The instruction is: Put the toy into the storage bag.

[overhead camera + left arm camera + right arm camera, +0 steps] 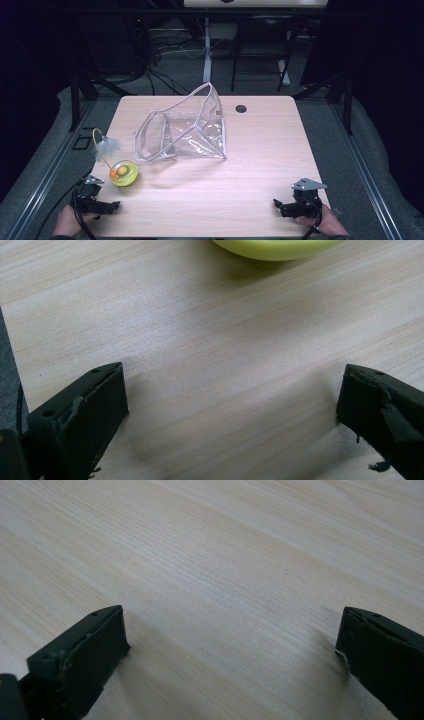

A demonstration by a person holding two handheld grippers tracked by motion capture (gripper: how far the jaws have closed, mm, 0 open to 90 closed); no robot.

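A clear plastic pouch (187,130) stands open on the middle of the light wood table (260,150). To its left sits a yellow-green round toy (124,173) with an orange ball inside and a yellow wire carrying a white feather (106,145). My left gripper (112,205) rests at the table's front left, just below the toy, and in the left gripper view its jaws stand wide apart over bare wood, the toy's rim (275,247) at the top. At the front right, my right gripper (278,204) is open too, with nothing between its fingers (80,655).
A small dark cable hole (241,108) sits near the table's far edge. Behind the table are desk legs, a chair frame and cables on a grey floor. Black frame posts stand at both sides.
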